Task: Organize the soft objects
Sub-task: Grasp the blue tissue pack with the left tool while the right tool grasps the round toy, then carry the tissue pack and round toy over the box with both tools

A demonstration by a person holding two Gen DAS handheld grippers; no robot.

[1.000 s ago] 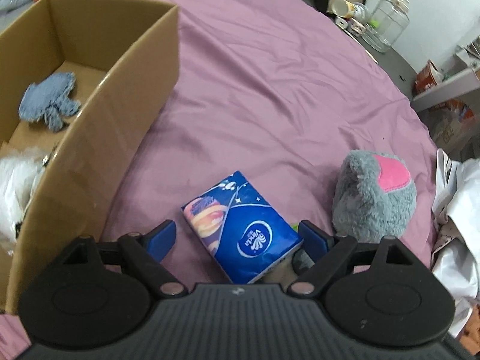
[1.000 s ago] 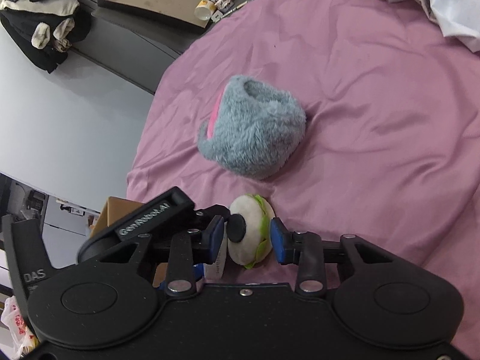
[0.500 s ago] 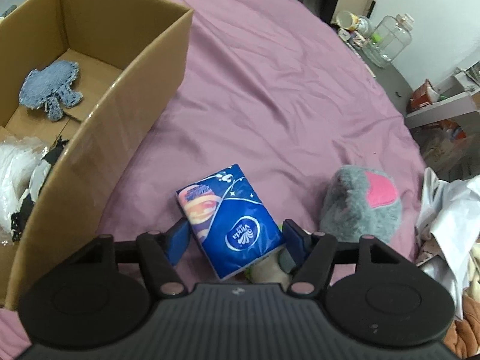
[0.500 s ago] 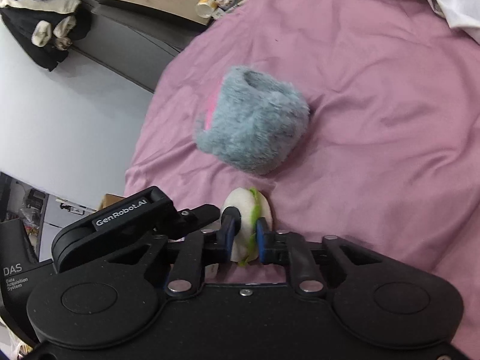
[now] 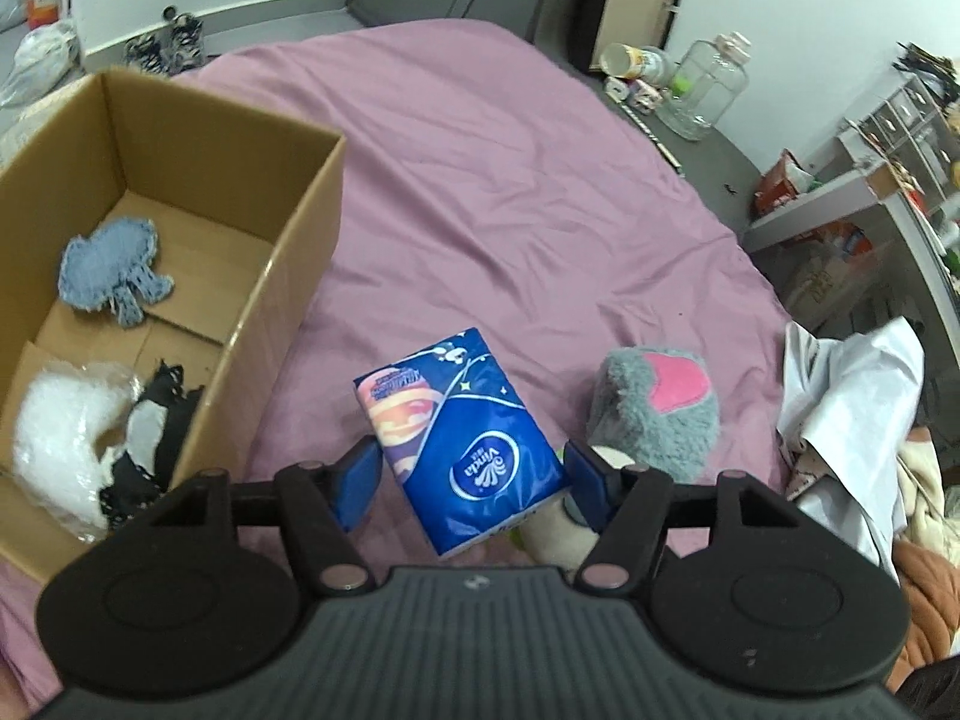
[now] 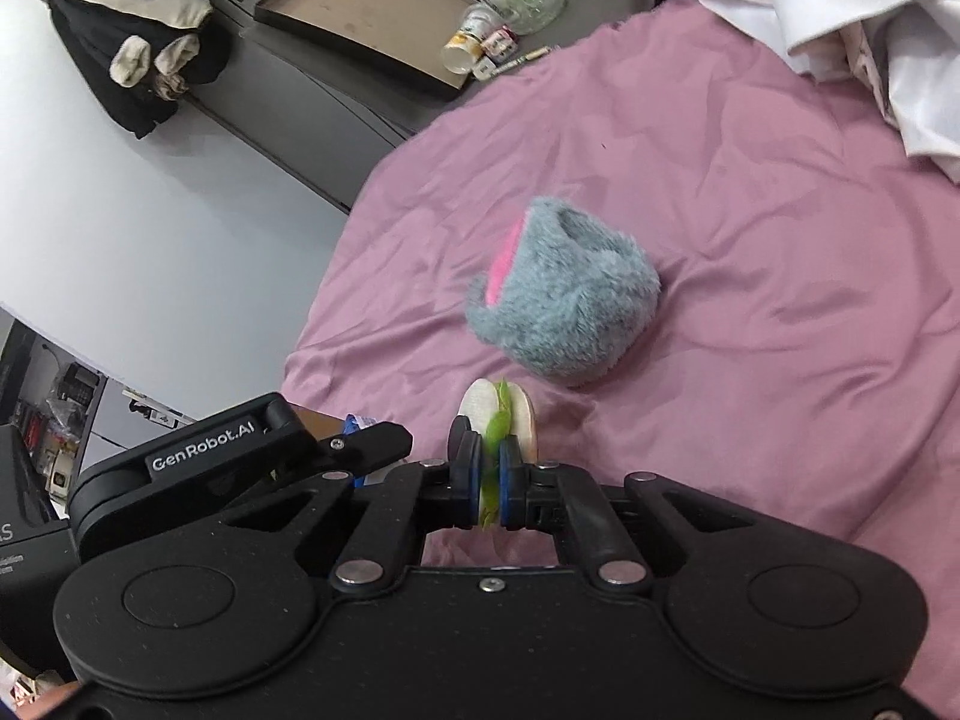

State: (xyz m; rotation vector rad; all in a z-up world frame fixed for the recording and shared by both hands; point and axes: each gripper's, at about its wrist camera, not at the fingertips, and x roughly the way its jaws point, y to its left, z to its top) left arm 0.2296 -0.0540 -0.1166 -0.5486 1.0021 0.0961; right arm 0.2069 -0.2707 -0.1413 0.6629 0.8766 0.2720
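Observation:
My left gripper [image 5: 471, 471] is shut on a blue tissue pack [image 5: 459, 438] and holds it above the pink bedsheet [image 5: 480, 180]. My right gripper [image 6: 491, 468] is shut on a beige and green plush burger [image 6: 498, 414], squeezed flat between the blue pads, lifted off the sheet. A grey fluffy plush with a pink patch [image 5: 657, 411] lies on the bed to the right of the pack; it also shows in the right wrist view [image 6: 564, 312]. An open cardboard box [image 5: 282, 240] stands at the left.
Inside the box lie a blue knitted piece [image 5: 111, 270] and a white and black bundle [image 5: 78, 444]. White clothes [image 5: 852, 408] are heaped at the bed's right edge. A glass jar [image 5: 708, 90] and a tipped cup [image 5: 630, 60] stand on the floor beyond.
My right gripper closed fully on the plush burger and lifted it. My left gripper closed on the tissue pack and rose with it, showing more of the box's inside.

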